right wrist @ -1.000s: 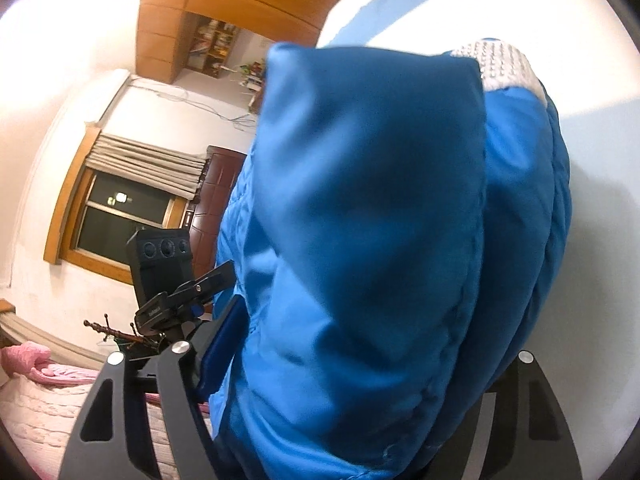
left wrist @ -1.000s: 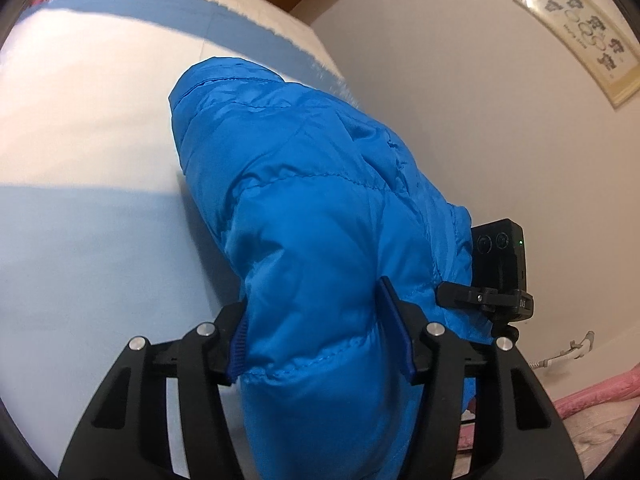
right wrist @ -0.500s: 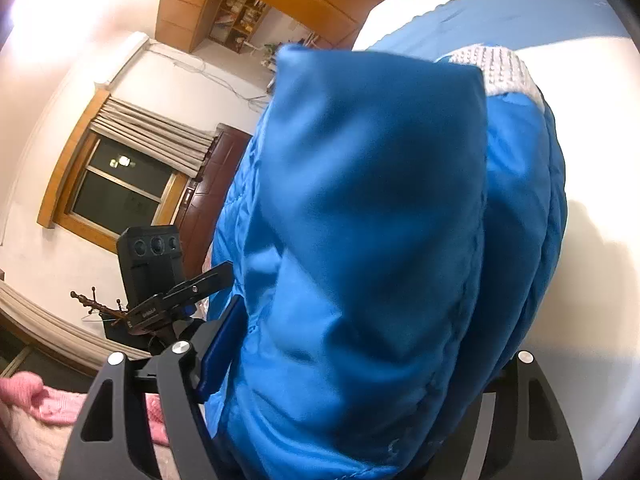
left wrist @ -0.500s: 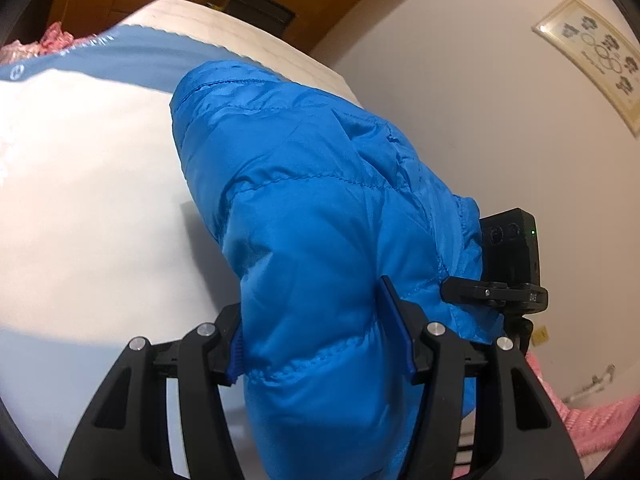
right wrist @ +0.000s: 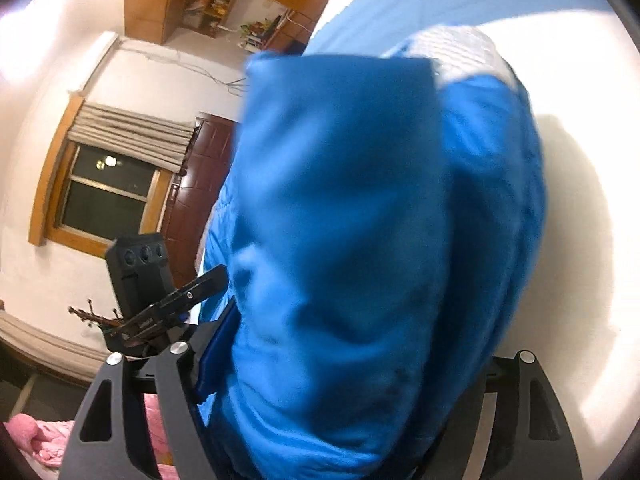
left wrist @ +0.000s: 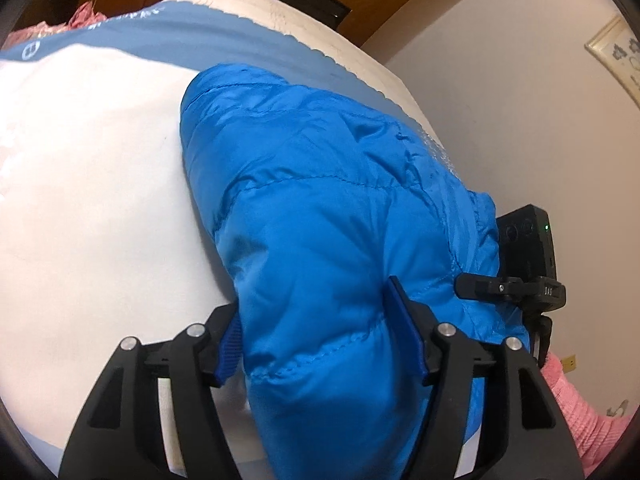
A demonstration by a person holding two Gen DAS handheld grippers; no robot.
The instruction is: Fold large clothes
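A bulky bright-blue quilted puffer jacket (left wrist: 340, 216) hangs bunched between both grippers above a white bed cover with a blue band (left wrist: 92, 184), its far end drooping toward the cover. A patch of white knitted lining (right wrist: 460, 52) shows at the jacket's top in the right wrist view. The jacket fills most of both views and hides the bed beneath it. Pink bedding (left wrist: 576, 408) lies at the edge, near a pale wall with a framed picture (left wrist: 616, 52); a wood-framed window (right wrist: 104, 196) and a dark brown door (right wrist: 200, 184) stand behind. The left gripper (left wrist: 320, 340) points steeply down, its jaws having just been opening, the jacket's thick fold between its blue pads (left wrist: 404, 328). The right gripper (right wrist: 352, 360) tilts down, clenched wide on the jacket.
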